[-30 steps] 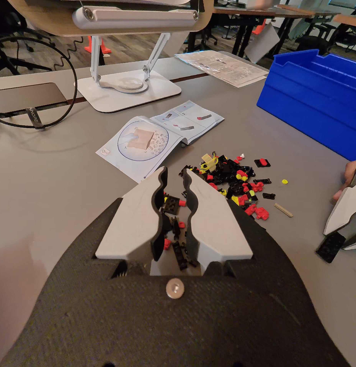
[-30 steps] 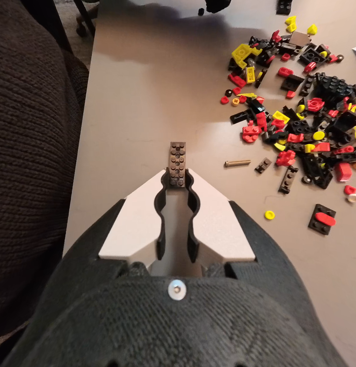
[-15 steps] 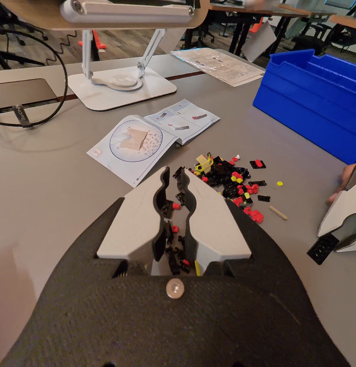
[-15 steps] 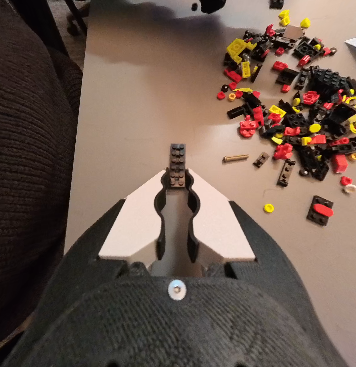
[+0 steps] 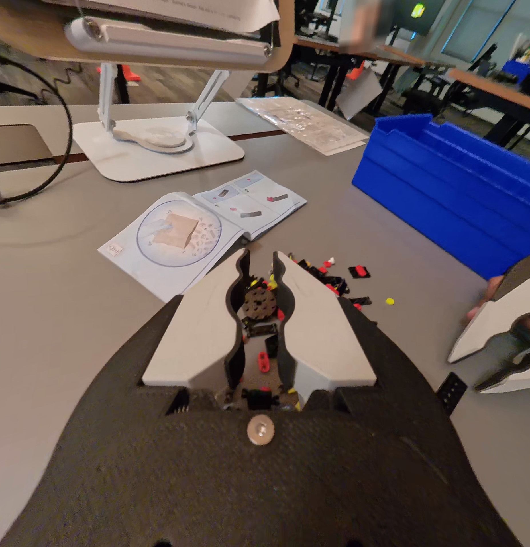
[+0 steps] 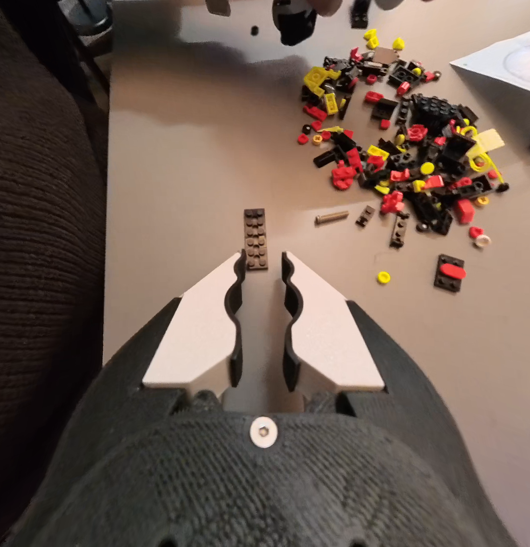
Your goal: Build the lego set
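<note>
An office of desks and chairs stretches behind my grey, matte worktop point(image 5: 317, 177). My right gripper point(image 6: 263, 257) stands open with a clear gap between its white, wavy-edged fingers, holding nothing. The long black studded plate point(image 6: 255, 239) lies flat on the worktop just ahead of the tips, its near end beside the left finger and apart from the other. To its right lie a small metal pin point(image 6: 331, 217) and, farther on, the loose heap of lego pieces point(image 6: 406, 142): glossy black, red and yellow plastic, mostly small plates and slopes. My left gripper point(image 5: 261, 257) hangs over that same heap point(image 5: 326, 279), its fingers parted a little and closed on nothing; a round black studded disc point(image 5: 259, 305) shows on the worktop through the gap. An open paper booklet point(image 5: 198, 228) lies beyond, with a blue plastic bin point(image 5: 450, 189) at the right.
</note>
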{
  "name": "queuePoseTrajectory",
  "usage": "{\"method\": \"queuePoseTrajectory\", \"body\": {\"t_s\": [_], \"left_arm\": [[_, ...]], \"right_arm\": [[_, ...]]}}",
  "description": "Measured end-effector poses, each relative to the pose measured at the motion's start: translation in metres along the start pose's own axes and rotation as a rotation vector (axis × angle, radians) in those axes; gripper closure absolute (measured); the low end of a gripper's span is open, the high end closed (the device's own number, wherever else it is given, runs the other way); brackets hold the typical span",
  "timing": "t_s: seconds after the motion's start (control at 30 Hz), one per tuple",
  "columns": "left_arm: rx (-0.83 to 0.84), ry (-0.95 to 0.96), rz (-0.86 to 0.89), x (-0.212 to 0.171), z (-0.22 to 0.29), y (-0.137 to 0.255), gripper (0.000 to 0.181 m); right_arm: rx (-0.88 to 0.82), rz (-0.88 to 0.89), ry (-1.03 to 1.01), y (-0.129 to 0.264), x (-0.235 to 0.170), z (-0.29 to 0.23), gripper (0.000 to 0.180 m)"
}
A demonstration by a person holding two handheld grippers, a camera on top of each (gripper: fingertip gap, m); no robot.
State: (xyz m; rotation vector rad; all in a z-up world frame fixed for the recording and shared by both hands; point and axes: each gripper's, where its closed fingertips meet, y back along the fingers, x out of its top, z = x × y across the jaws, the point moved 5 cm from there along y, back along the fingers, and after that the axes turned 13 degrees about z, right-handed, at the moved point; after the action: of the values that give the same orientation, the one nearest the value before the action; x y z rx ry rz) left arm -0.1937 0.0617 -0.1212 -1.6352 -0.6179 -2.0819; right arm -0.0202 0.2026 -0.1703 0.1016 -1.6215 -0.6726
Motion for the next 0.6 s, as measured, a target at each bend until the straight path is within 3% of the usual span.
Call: {"method": "queuePoseTrajectory", "body": {"t_s": [0.2,0.4,0.6], "left_arm": [[-0.049,-0.053,0.004,0.004,0.012,-0.018,0.170],[-0.177,0.126,-0.014,0.007,0.028,-0.025,0.174],[-0.139,0.173,-0.006,0.006,0.012,-0.028,0.174]], "right_arm": [[-0.061,0.022,-0.049,0.013,-0.004,-0.004,0.156],[-0.099,0.000,-0.060,0.018,-0.010,-0.008,0.156],[-0.098,0.031,-0.072,0.012,-0.005,-0.005,0.155]]}}
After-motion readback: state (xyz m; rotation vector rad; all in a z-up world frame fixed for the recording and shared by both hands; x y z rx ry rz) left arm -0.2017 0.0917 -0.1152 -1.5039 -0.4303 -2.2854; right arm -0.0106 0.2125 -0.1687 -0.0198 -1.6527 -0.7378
